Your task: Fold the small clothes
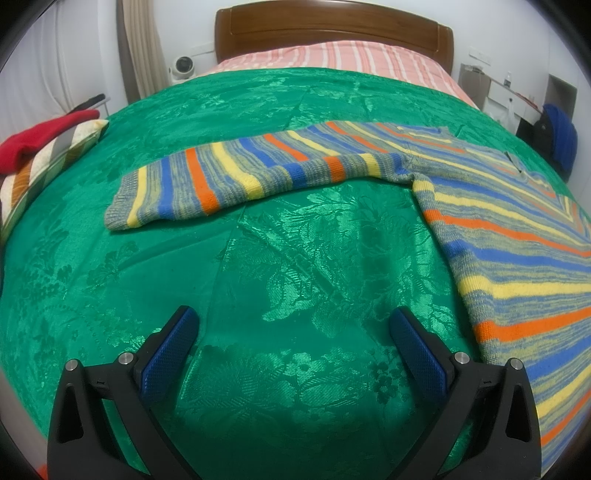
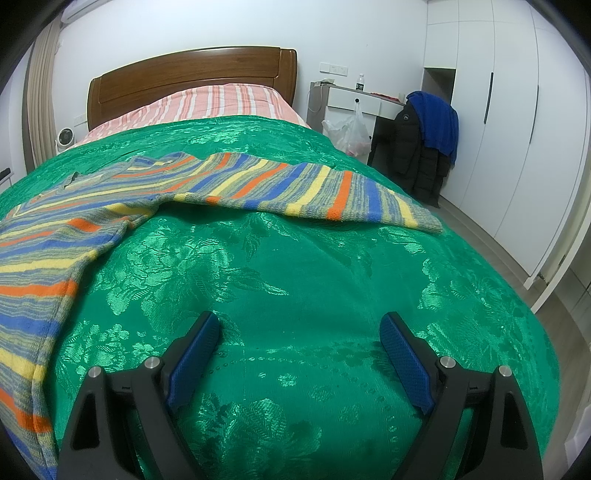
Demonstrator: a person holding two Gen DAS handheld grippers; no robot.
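A striped sweater (image 1: 498,229) lies flat on the green bedspread (image 1: 258,277) of a bed, its sleeves spread out to either side. The left gripper (image 1: 293,325) hovers over bare bedspread beside the sweater's body, jaws wide apart and holding nothing; the left sleeve (image 1: 229,181) stretches across ahead of it. The right gripper (image 2: 299,328) is likewise wide open and empty, with the right sleeve (image 2: 332,195) ahead. A red garment (image 1: 37,136) rests on a striped cushion (image 1: 44,173) at the bed's left edge. A dark jacket (image 2: 413,155) with a blue garment (image 2: 436,118) draped over it hangs near a white desk (image 2: 358,99). No writing is legible. A wooden headboard (image 1: 332,33) backs the bed.
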